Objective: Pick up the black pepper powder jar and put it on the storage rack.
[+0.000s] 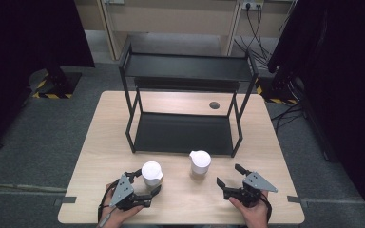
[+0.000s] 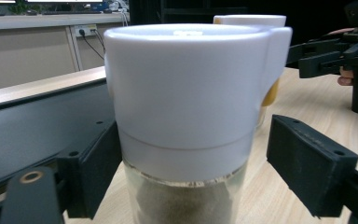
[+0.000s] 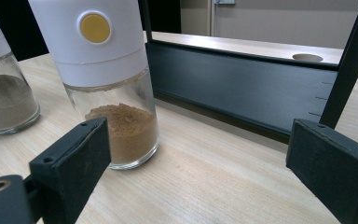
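While the left tool (image 1: 145,186) flanks the spice jar (image 1: 151,173), gaps remain

Glass jar (image 2: 186,196) — matt plastic cap (image 2: 186,84).

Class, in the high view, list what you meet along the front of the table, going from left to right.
left gripper → left spice jar → right spice jar → right gripper
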Demonstrator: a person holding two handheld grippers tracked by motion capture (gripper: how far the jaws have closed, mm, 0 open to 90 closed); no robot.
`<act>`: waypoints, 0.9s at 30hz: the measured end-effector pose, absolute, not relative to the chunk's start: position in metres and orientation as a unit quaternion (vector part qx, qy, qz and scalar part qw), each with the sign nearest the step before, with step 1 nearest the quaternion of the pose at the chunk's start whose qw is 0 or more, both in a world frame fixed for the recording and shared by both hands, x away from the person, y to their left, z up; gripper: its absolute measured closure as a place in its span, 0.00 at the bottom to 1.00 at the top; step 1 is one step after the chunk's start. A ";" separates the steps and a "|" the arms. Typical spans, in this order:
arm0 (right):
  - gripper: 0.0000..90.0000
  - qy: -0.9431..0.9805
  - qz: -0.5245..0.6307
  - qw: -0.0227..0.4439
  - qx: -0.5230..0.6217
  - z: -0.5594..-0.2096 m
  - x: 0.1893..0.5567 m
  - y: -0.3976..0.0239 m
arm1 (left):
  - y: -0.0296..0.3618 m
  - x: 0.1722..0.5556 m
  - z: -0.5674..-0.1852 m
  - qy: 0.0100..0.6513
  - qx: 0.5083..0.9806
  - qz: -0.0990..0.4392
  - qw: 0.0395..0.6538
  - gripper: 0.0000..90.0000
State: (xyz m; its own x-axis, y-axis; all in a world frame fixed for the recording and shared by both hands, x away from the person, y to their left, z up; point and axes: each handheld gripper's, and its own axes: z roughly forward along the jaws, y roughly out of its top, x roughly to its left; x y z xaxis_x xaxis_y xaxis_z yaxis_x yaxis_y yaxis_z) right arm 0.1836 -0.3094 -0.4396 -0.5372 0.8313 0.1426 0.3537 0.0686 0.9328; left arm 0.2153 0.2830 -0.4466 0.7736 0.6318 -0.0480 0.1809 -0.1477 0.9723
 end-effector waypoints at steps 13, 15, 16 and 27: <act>0.08 0.697 0.531 0.220 0.429 -0.438 0.185 -0.309 | 0.280 0.222 -0.449 0.283 0.730 0.191 0.592 0.33; 0.08 0.694 0.532 0.217 0.434 -0.438 0.186 -0.310 | 0.279 0.220 -0.448 0.284 0.731 0.193 0.589 0.34; 0.08 0.694 0.532 0.217 0.434 -0.438 0.186 -0.310 | 0.279 0.220 -0.448 0.284 0.731 0.193 0.589 0.34; 0.08 0.690 0.534 0.215 0.438 -0.439 0.185 -0.311 | 0.273 0.215 -0.436 0.290 0.725 0.192 0.594 0.34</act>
